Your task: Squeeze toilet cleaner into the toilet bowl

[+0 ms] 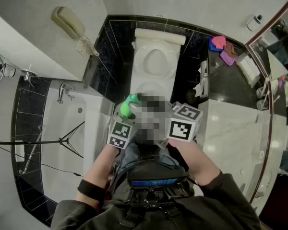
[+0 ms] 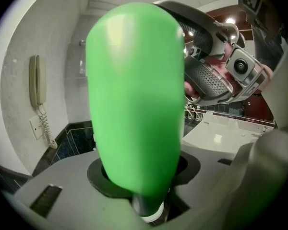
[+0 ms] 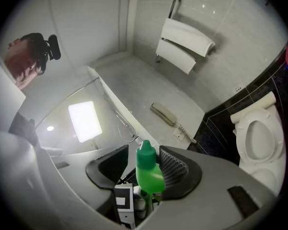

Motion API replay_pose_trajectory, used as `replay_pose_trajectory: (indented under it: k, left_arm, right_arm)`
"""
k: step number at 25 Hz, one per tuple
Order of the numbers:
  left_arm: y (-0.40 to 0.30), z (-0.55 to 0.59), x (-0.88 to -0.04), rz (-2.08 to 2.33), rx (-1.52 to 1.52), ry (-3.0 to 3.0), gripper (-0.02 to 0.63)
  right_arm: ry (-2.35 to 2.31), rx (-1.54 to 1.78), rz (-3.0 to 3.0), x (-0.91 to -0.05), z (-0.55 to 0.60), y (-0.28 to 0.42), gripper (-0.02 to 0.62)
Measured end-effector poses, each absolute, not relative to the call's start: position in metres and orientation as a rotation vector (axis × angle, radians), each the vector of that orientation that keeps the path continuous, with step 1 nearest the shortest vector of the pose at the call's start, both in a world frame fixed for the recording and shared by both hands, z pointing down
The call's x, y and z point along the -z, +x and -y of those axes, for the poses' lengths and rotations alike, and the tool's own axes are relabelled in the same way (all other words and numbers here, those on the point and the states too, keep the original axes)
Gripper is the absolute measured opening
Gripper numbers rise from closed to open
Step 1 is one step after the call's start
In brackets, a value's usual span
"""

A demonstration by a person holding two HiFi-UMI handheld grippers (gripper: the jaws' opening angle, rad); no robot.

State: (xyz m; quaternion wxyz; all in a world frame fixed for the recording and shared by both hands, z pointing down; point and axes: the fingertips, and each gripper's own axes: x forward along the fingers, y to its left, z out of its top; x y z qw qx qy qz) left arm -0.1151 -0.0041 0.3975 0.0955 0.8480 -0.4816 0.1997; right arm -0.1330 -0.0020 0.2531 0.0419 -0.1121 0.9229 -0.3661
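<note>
Left gripper [image 1: 126,115] clamps green bottle [image 2: 134,104]; right gripper [image 3: 144,163] spread astride cap [image 3: 145,152]. Uncapping step, likely; next needs cap pinched, twisted, before toilet bowl [image 1: 154,61].

Left of the left tool [image 1: 128,108] lies a white bathtub [image 1: 57,128] with a chrome faucet [image 1: 62,91] at its far end. Farther ahead on that side, a beige telephone [image 1: 69,23] hangs on the pale wall, its coiled cord below it. Far ahead of the right tool [image 3: 143,166], two white towels [image 3: 185,44] hang folded on a chrome rail. To that tool's right runs a pale marble tabletop [image 1: 230,133], with a pink cloth [image 1: 219,41] and a purple cloth [image 1: 227,57] lying side by side on a dark surface beyond it.
</note>
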Motion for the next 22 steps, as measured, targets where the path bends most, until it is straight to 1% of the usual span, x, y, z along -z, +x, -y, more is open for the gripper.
replay_pose_trajectory:
  k: [6, 8, 9, 16, 22]
  left_arm:
    - [-0.115, 0.007, -0.396, 1.466, -0.616, 2.505, 0.201]
    - [-0.114, 0.007, -0.394, 1.468, -0.618, 2.51, 0.2]
    - [-0.113, 0.007, -0.393, 1.466, -0.62, 2.515, 0.2]
    - [-0.101, -0.001, -0.385, 1.359, -0.602, 2.585, 0.201]
    - [-0.071, -0.03, -0.362, 0.94, -0.497, 2.759, 0.199]
  right_arm:
    - [-0.328, 1.152, -2.82, -0.252, 0.001, -0.143, 0.217]
    - [-0.336, 1.146, -2.812, -0.252, 0.002, -0.141, 0.146]
    - [-0.339, 1.141, -2.807, -0.253, 0.002, -0.139, 0.138]
    - [-0.257, 1.021, -2.834, -0.244, -0.003, -0.133, 0.146]
    - [-0.033, 0.709, -2.917, -0.221, -0.021, -0.124, 0.149]
